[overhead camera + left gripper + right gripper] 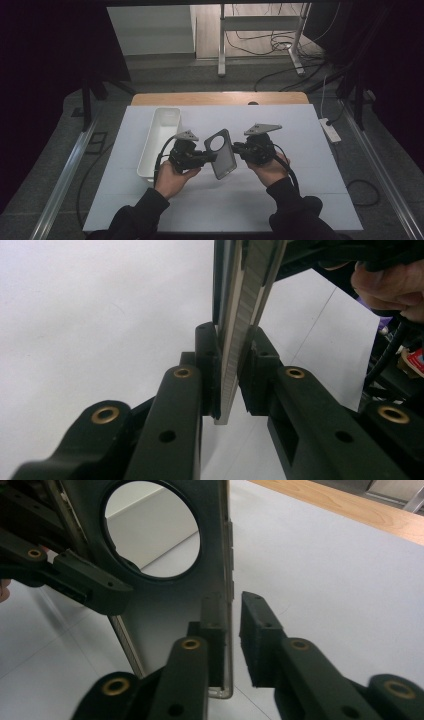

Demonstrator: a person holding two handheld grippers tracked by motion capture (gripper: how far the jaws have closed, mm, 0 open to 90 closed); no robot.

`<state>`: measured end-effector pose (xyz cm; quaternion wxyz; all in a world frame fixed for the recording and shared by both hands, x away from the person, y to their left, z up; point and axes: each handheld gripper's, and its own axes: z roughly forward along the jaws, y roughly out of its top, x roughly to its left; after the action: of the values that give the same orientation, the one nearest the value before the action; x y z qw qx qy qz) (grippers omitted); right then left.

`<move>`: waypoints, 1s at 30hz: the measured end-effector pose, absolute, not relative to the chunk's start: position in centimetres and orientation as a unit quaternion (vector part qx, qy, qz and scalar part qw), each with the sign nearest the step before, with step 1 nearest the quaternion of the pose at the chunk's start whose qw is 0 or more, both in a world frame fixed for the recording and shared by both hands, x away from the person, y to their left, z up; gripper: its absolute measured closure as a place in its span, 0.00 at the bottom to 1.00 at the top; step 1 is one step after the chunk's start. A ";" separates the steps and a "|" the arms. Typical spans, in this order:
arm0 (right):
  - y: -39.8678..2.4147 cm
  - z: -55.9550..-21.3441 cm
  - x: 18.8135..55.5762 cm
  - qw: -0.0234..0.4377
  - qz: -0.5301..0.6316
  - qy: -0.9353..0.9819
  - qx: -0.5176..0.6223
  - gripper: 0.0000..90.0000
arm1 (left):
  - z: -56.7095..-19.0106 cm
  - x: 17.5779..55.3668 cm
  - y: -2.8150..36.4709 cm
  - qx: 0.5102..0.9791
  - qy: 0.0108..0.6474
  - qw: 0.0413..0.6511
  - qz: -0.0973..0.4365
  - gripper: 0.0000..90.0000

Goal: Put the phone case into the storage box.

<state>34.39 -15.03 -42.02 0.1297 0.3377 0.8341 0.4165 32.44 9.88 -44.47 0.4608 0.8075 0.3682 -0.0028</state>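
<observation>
In the high view, at the frame's centre, you hold a dark flat case with a round hole [221, 152] above the white table sheet [300, 150], between your left gripper [209, 158] and right gripper [239, 148]. In the left gripper view, its 2 jaws clamp the case's ribbed edge [236, 350] at centre frame. In the right gripper view, at lower centre, 1 pad touches the case [150, 615] while the other stands slightly off, jaws parted.

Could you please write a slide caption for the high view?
Left gripper clamps a phone case above the white table; right gripper is at its other edge.
</observation>
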 end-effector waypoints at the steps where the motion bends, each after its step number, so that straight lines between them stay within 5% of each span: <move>1: -15.1 -42.0 34.4 0.128 0.418 0.834 0.338 0.83 | -44.5 32.4 10.0 0.809 0.367 0.460 -0.001 0.89; 12: -15.9 -41.6 34.3 0.119 0.420 0.837 0.328 0.64 | -43.9 32.2 11.0 0.815 0.357 0.456 0.009 0.89; 30: -16.7 -41.6 34.2 0.094 0.446 0.842 0.290 0.15 | -42.8 31.9 11.8 0.830 0.314 0.461 -0.008 0.88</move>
<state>34.15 -16.69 -41.56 0.0937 0.2901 0.8417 0.4455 31.93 11.81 -42.79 0.4606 0.8302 0.3138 -0.0083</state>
